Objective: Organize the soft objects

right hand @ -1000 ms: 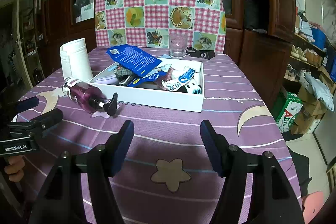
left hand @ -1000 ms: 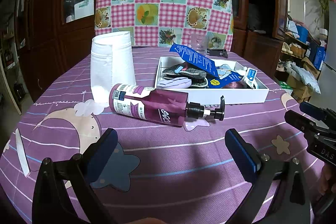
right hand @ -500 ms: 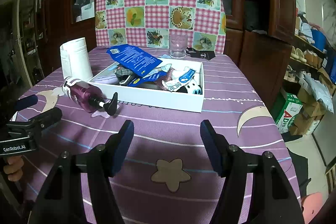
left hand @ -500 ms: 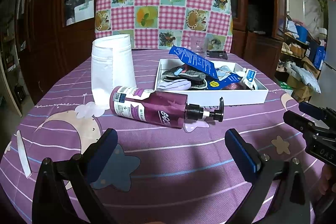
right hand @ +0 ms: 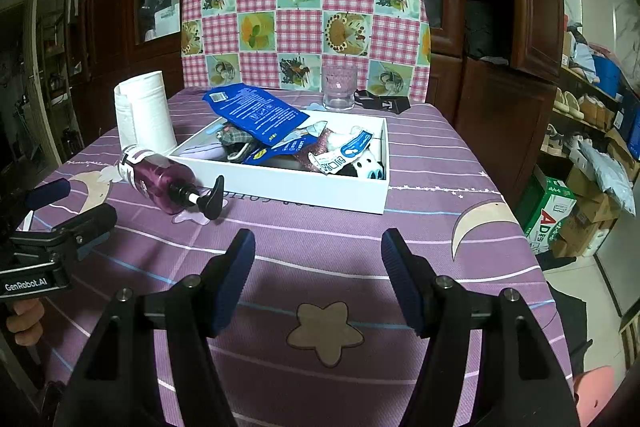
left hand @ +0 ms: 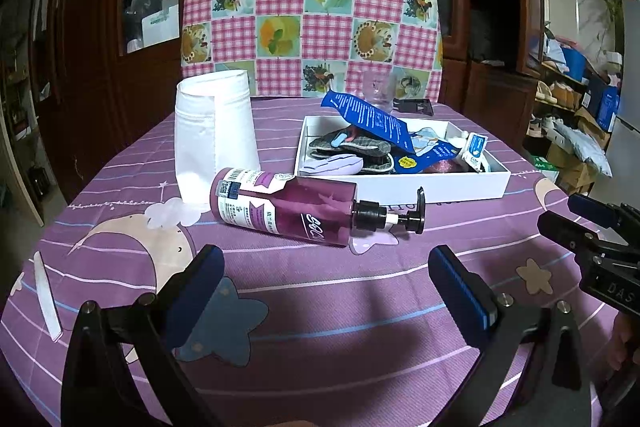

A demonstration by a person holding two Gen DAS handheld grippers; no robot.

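Your white box (right hand: 288,187) sits on the far half of the purple tabletop (right hand: 360,247), crowded with soft things. A blue packet (right hand: 256,109) lies tilted across the pile, its far end sticking up over the rim. Under it sits a grey plaid pouch (left hand: 352,145), with a pale lilac item (left hand: 332,163) at the box's near left corner. Toward the right end you have a small white-and-blue sachet (right hand: 340,153) and a black-and-white plush (right hand: 366,165); what the glittery pink piece between them is, you probably can't tell from here.

Just near of the box, a purple pump bottle (left hand: 292,207) lies on its side, nozzle pointing right. A white roll (left hand: 214,135) stands upright left of the box, close behind the bottle's base. A glass (right hand: 339,87) stands beyond the box's far edge.

Your left hand-held gripper (left hand: 320,291) and right hand-held gripper (right hand: 318,275) both hang over bare cloth at the near edge, jaws spread wide, gripping nothing.
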